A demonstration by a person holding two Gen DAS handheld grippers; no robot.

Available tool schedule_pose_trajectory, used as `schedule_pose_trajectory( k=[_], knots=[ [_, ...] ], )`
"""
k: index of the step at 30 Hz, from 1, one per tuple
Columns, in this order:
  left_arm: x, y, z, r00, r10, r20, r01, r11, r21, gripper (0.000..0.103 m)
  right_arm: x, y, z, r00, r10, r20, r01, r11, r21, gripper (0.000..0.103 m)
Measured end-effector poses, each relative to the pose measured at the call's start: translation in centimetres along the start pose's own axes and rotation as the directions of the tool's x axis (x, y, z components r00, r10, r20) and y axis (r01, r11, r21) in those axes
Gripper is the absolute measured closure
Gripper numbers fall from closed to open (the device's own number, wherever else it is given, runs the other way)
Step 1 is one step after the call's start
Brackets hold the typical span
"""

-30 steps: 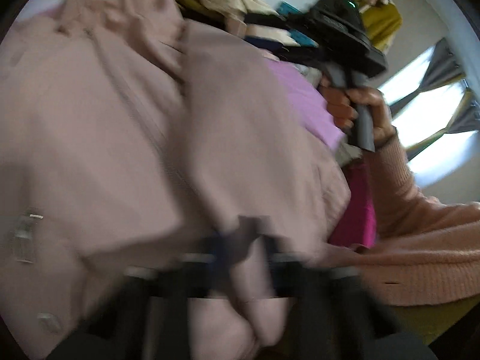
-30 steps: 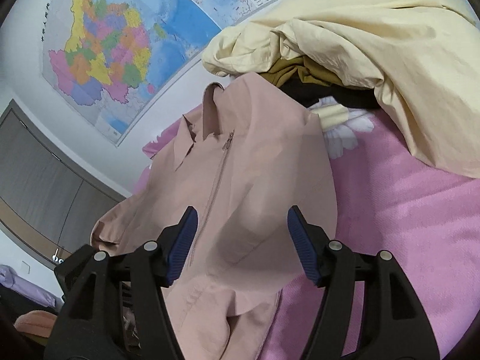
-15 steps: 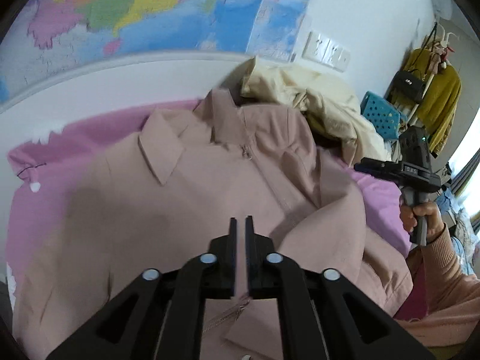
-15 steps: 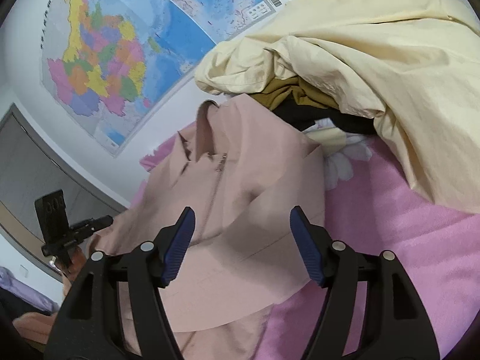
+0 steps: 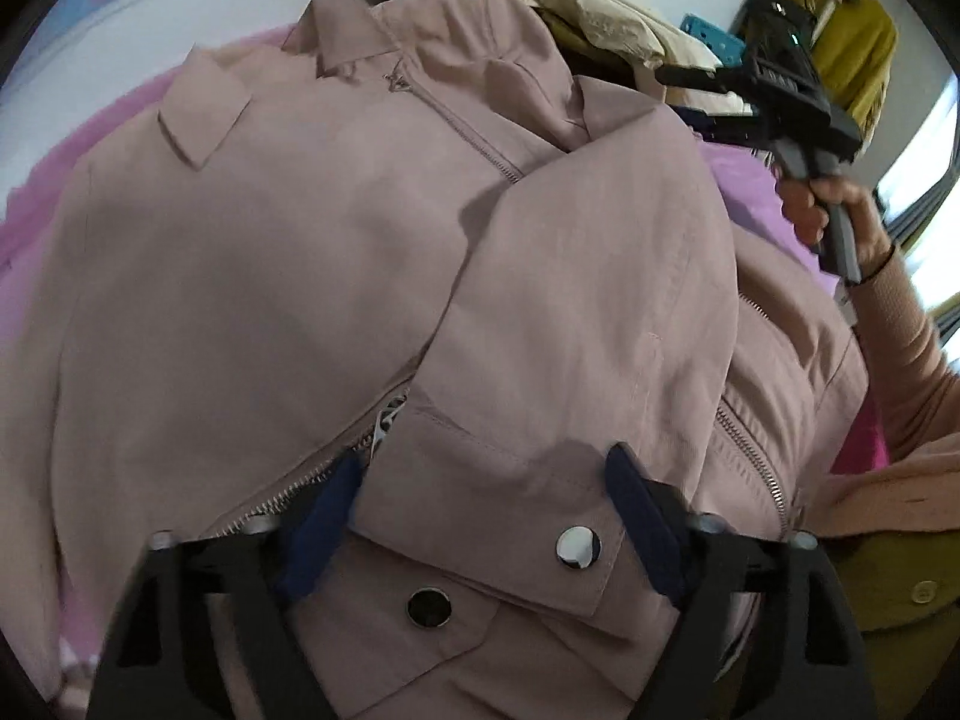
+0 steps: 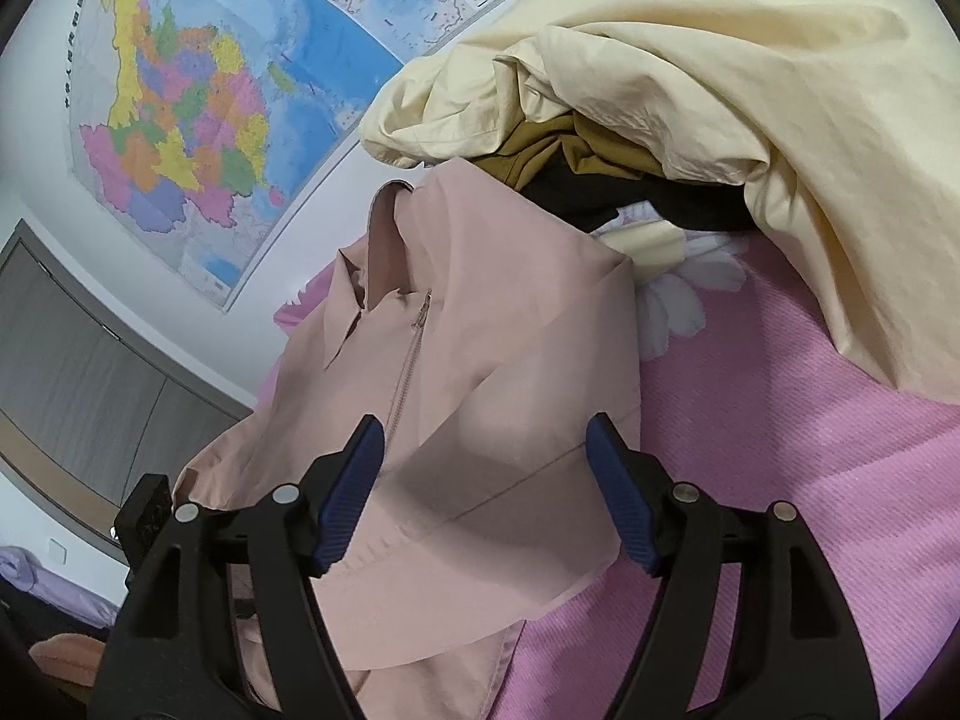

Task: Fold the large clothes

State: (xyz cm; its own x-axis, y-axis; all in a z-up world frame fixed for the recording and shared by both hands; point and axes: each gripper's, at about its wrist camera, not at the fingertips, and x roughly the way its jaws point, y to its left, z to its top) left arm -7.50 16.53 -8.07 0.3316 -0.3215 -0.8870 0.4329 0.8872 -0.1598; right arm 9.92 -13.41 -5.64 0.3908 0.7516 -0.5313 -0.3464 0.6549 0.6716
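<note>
A dusty-pink zip jacket [image 5: 312, 252] lies front up on the pink bedspread [image 6: 780, 480], collar toward the wall. One sleeve [image 5: 588, 312] is folded across its front, the snap cuff [image 5: 498, 528] nearest me. My left gripper [image 5: 480, 516] is open, its fingers either side of that cuff. My right gripper [image 6: 483, 492] is open and empty above the jacket's [image 6: 468, 396] folded sleeve; it also shows in the left wrist view [image 5: 774, 90], held by a hand at the upper right.
A heap of cream fabric [image 6: 720, 90] with olive and black clothes under it lies beside the jacket's collar. A wall map [image 6: 240, 90] hangs behind the bed. A grey wardrobe [image 6: 78, 348] stands at the left. A yellow garment [image 5: 852, 48] hangs at the far right.
My left gripper was shut half a second ago and is now open, lower and closer over the sleeve cuff. The sleeve now lies folded across the jacket front. The right gripper barely moved.
</note>
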Motion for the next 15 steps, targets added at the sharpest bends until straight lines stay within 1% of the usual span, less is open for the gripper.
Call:
schedule_pose_trajectory(
  k=[1,2,3,4,5,7,8,10,11,12,13,14,15],
  knots=[
    [-0.2,0.0,0.2,1.000,0.017,0.004,-0.017,1.000,-0.001,0.071,0.0,0.0,0.0,1.000,0.002,0.002,-0.002,1.000,0.004,0.033],
    [-0.6,0.3,0.6,1.000,0.017,0.026,-0.016,1.000,-0.022,0.092,0.0,0.0,0.1,1.000,0.006,0.003,-0.006,1.000,0.006,0.033],
    [-1.3,0.7,0.8,0.998,0.001,0.063,0.001,0.999,-0.038,0.100,-0.1,0.0,0.1,1.000,0.004,0.007,-0.004,1.000,0.003,0.033],
    [-2.5,1.0,1.2,0.993,0.030,0.118,-0.025,0.999,-0.043,0.100,-0.2,0.0,0.2,1.000,0.001,0.011,-0.001,1.000,0.001,0.033],
    [-3.6,1.3,1.6,0.982,0.079,0.169,-0.072,0.996,-0.048,0.100,-0.4,0.1,0.4,1.000,0.003,0.016,-0.003,1.000,0.000,0.033],
    [-5.8,2.5,2.9,0.962,0.134,0.238,-0.117,0.989,-0.087,0.100,-0.7,0.2,0.7,1.000,0.005,0.027,-0.005,1.000,-0.002,0.033],
    [-6.5,3.0,3.3,0.954,0.155,0.259,-0.133,0.986,-0.101,0.100,-1.0,0.4,1.1,0.999,0.000,0.037,0.000,1.000,-0.010,0.033],
    [-8.5,5.1,4.6,0.925,0.229,0.305,-0.192,0.970,-0.147,0.100,-1.2,0.6,1.6,0.999,0.007,0.050,-0.006,1.000,-0.018,0.033],
    [-9.0,6.1,5.0,0.921,0.240,0.308,-0.194,0.966,-0.170,0.100,-1.3,0.8,1.9,0.998,0.005,0.057,-0.003,1.000,-0.026,0.033],
    [-9.2,7.5,5.6,0.913,0.270,0.305,-0.215,0.955,-0.203,0.100,-1.2,1.1,2.2,0.998,-0.007,0.063,0.009,0.999,-0.038,0.032],
    [-9.1,8.7,6.1,0.904,0.317,0.288,-0.256,0.939,-0.231,0.100,-0.9,1.2,2.5,0.998,-0.012,0.066,0.016,0.999,-0.049,0.030],
    [-8.8,9.5,6.2,0.900,0.339,0.273,-0.275,0.929,-0.247,0.100,-0.6,1.3,2.7,0.998,-0.012,0.064,0.016,0.998,-0.055,0.028],
    [-8.0,10.9,6.4,0.900,0.364,0.238,-0.298,0.915,-0.274,0.100,0.0,1.2,2.9,0.998,-0.025,0.057,0.028,0.998,-0.063,0.027]
  ],
)
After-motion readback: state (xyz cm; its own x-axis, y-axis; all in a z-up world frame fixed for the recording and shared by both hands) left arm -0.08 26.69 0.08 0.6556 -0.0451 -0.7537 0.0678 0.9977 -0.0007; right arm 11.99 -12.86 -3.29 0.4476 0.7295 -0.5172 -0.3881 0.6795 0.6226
